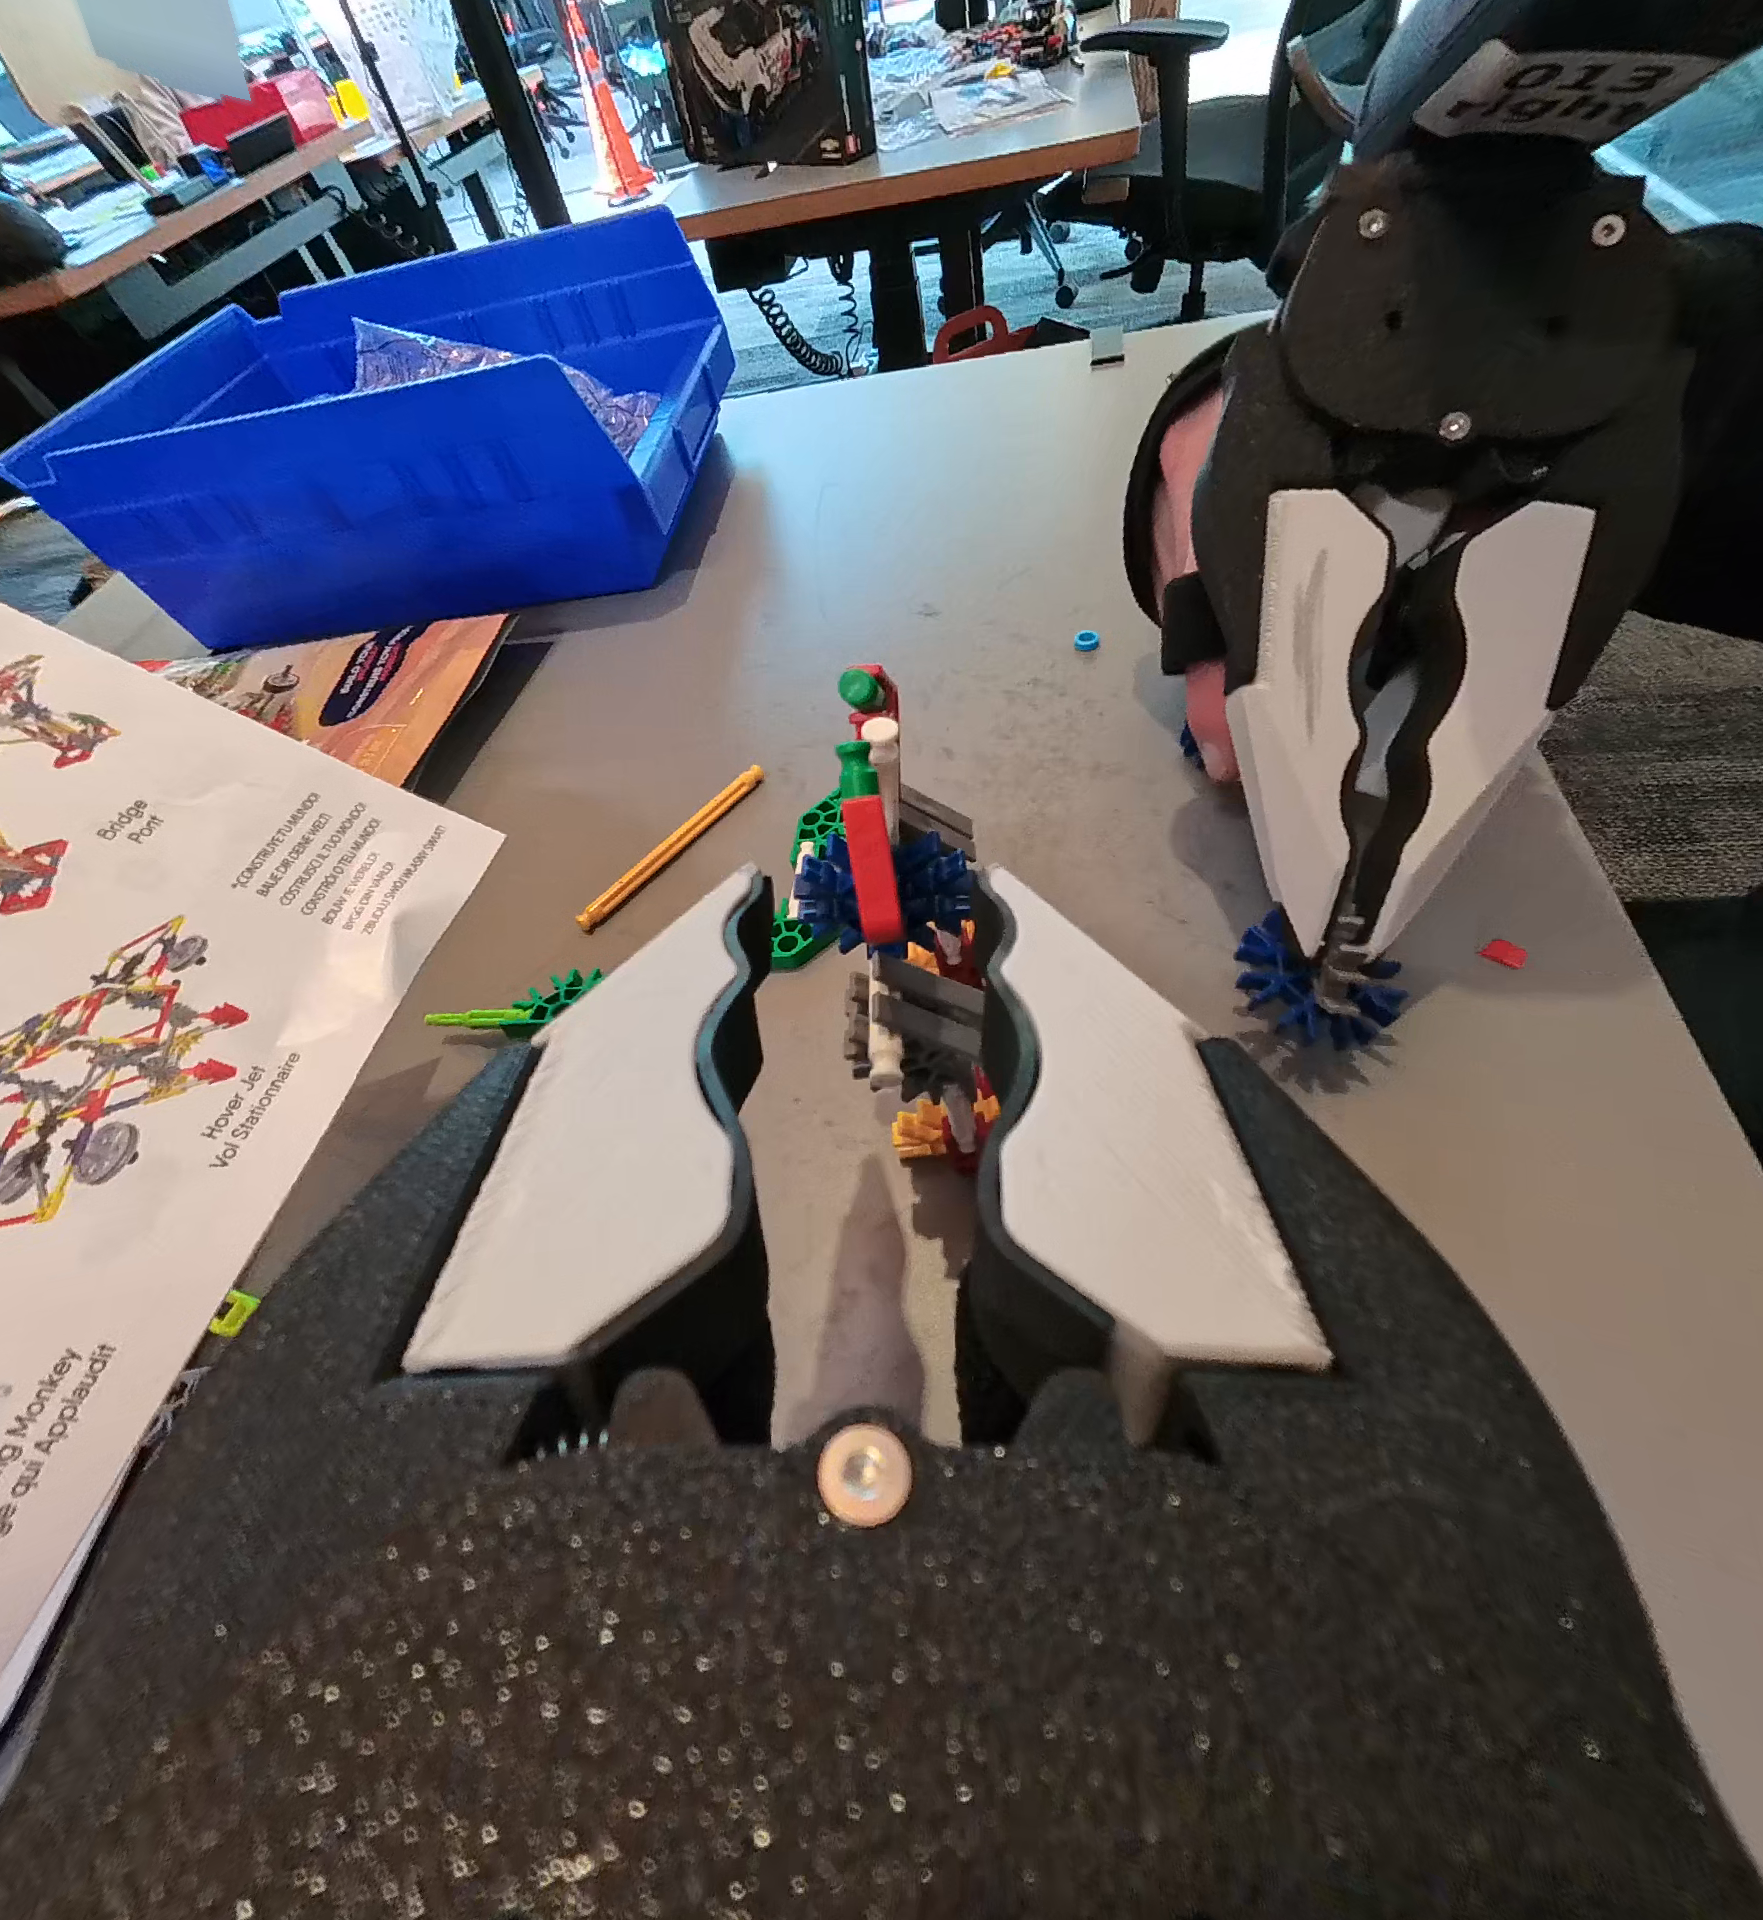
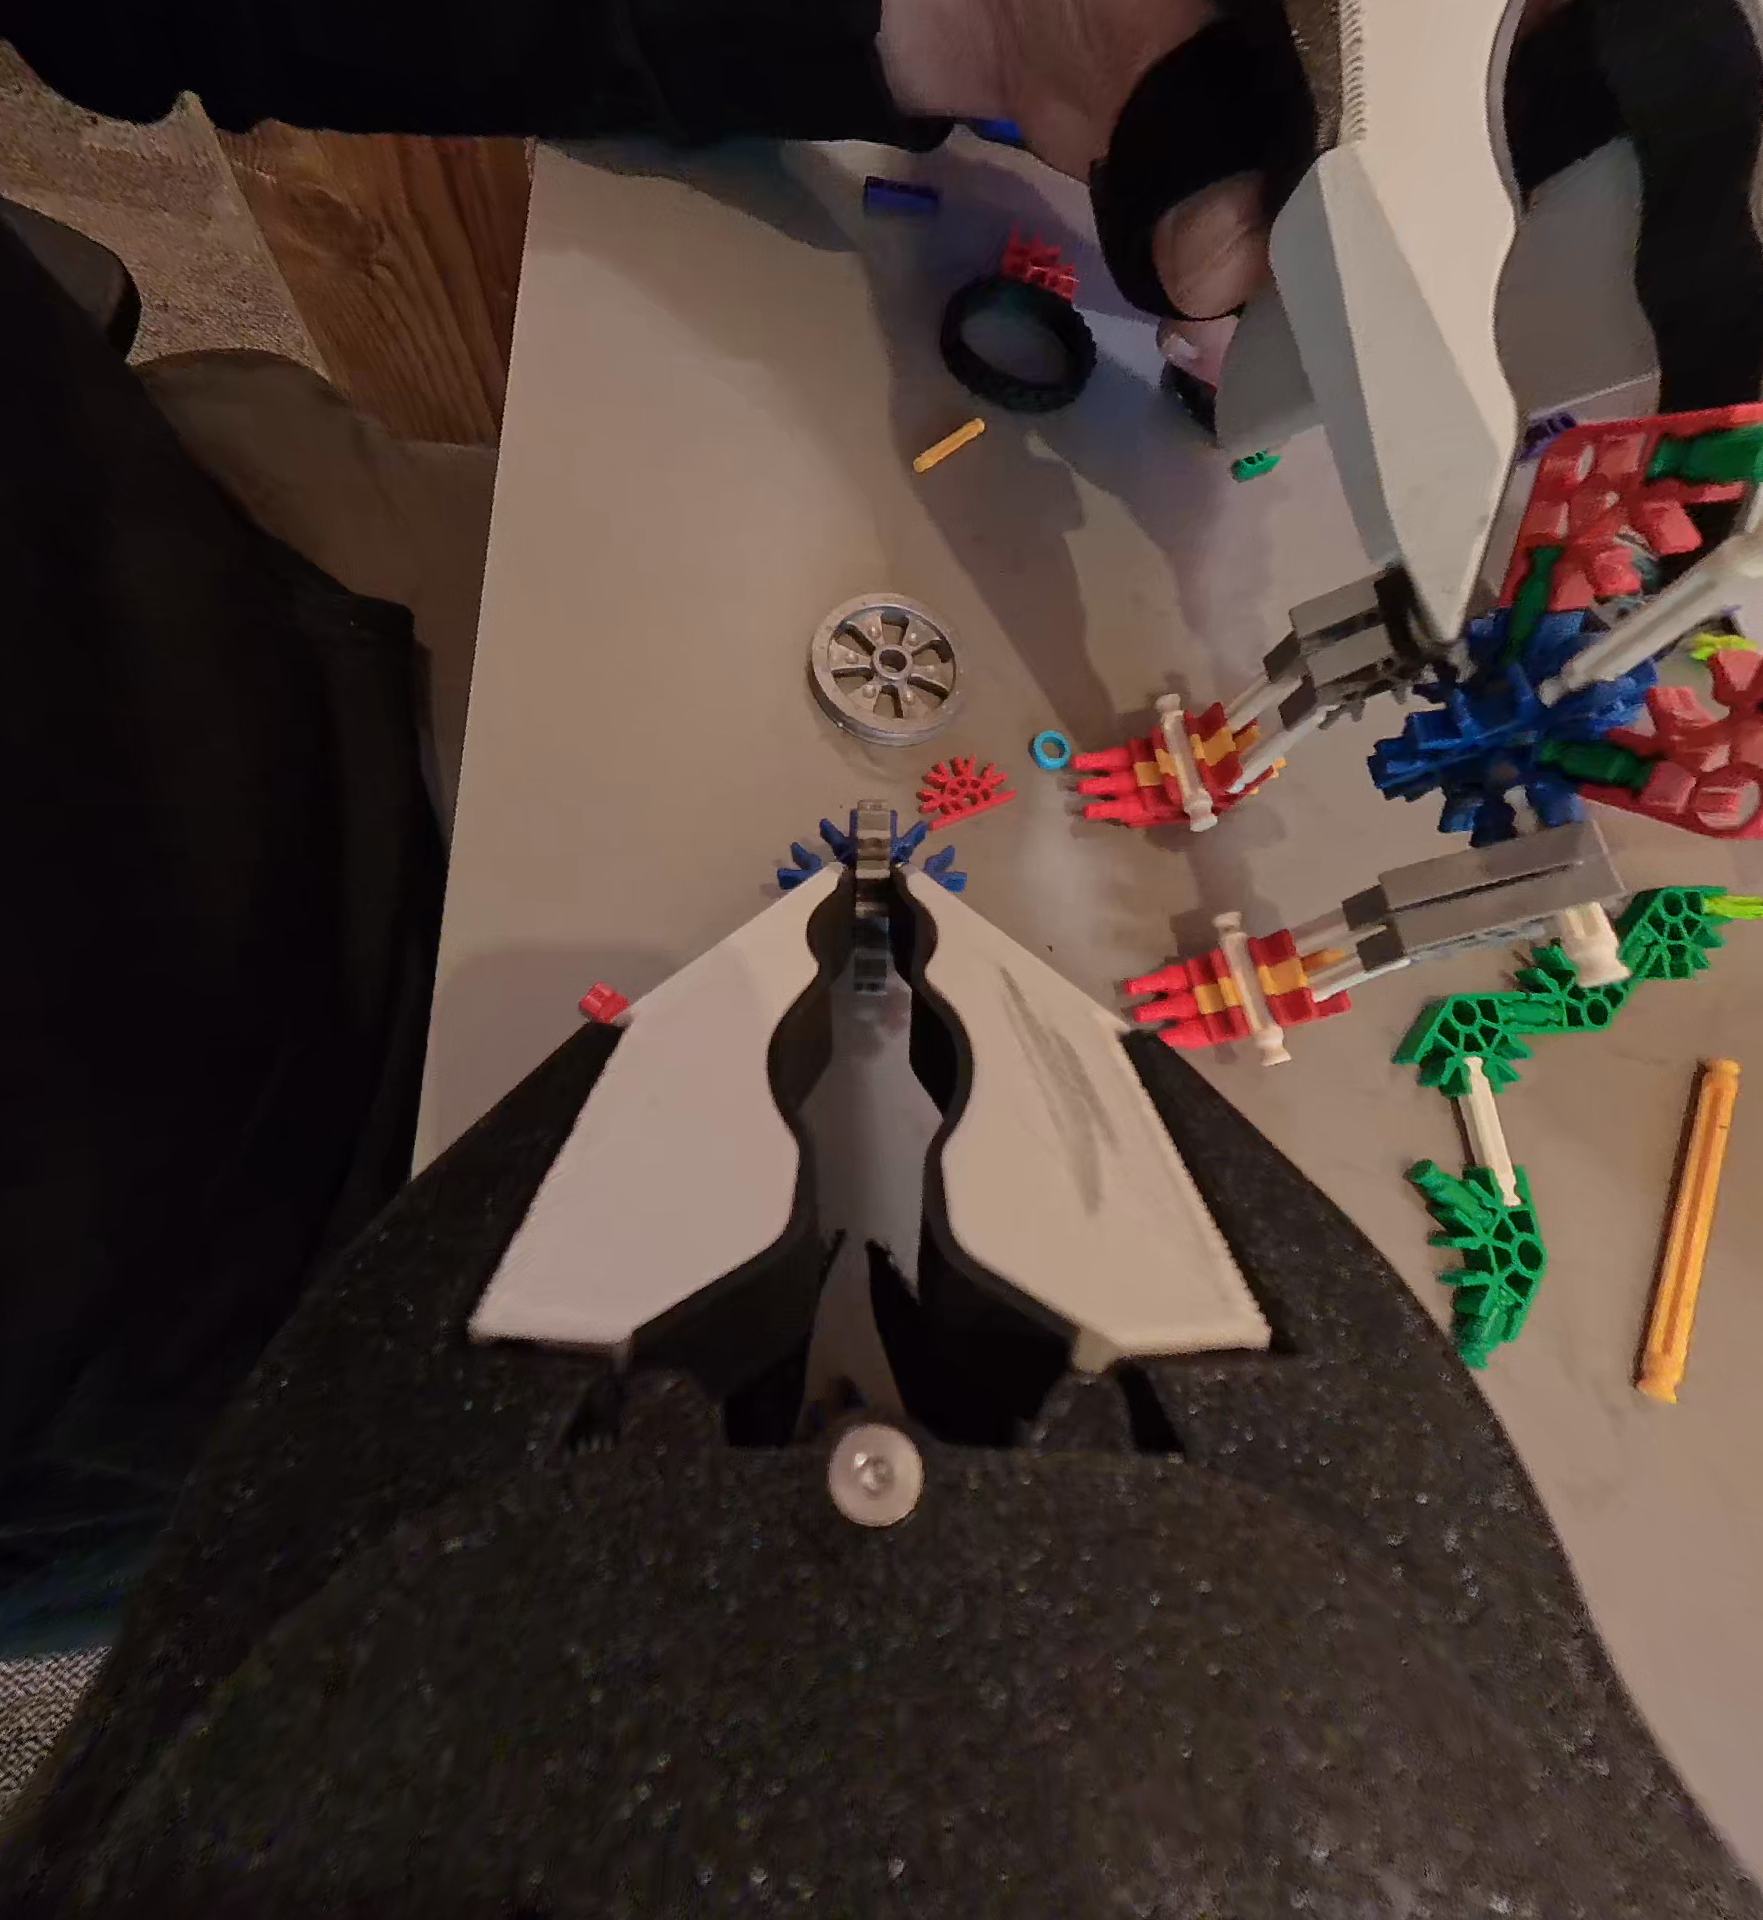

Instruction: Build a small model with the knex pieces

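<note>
A colourful rod-and-connector toy model [image 1: 872, 862] stands on the grey table [image 1: 960, 499]. My left gripper [image 1: 872, 894] is closed around its blue snowflake connector and red panel. One of its fingers [image 2: 1396, 416] shows in the right wrist view beside the model [image 2: 1521, 727], whose two red-and-yellow ends rest on the table. My right gripper [image 2: 872, 878] is shut on a small grey piece [image 2: 870, 831] joined to a loose blue snowflake connector [image 2: 815, 857]. It presses this against the table near the right edge, to the right of the model, as the left wrist view [image 1: 1344, 935] shows.
A blue bin [image 1: 389, 520] and an instruction sheet [image 1: 129, 1039] lie to the left. A yellow rod [image 2: 1687, 1226], green connector chain [image 2: 1563, 987], grey wheel hub [image 2: 885, 667], black tyre [image 2: 1017, 343], blue ring [image 2: 1049, 750] and red connector [image 2: 960, 790] are scattered around.
</note>
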{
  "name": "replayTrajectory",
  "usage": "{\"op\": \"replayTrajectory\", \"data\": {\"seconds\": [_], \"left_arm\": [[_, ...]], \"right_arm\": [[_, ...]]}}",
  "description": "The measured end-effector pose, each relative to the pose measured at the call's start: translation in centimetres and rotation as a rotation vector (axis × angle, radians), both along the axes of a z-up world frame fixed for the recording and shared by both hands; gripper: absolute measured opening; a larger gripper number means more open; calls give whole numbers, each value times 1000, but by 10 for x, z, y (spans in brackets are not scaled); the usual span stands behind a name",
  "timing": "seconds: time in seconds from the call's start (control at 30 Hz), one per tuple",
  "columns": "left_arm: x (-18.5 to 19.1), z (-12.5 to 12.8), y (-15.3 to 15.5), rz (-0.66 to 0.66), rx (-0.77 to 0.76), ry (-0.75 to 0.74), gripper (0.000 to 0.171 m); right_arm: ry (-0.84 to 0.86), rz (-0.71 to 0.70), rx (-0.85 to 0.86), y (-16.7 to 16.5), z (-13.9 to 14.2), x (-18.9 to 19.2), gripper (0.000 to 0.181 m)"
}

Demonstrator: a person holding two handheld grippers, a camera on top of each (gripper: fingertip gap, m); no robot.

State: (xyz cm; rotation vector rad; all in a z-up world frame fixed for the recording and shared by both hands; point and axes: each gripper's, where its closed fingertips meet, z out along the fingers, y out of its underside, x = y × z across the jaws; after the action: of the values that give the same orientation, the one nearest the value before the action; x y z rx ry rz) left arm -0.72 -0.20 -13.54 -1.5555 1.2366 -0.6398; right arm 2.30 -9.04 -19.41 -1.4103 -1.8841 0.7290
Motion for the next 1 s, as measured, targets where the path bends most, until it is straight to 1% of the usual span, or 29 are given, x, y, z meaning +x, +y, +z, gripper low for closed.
{"op": "replayTrajectory", "data": {"seconds": [0.13,0.5,0.77,1.0], "left_arm": [[0,-3,0,-1,-5,9,37],[2,-10,1,-7,-24,31,37],[1,-8,2,-4,-22,22,37],[2,-10,2,-6,-24,29,37]], "right_arm": [[13,-24,12,7,2,3,6],[146,-121,26,34,28,11,6],[287,-136,0,39,58,12,6],[412,-180,-12,52,83,13,6]]}}
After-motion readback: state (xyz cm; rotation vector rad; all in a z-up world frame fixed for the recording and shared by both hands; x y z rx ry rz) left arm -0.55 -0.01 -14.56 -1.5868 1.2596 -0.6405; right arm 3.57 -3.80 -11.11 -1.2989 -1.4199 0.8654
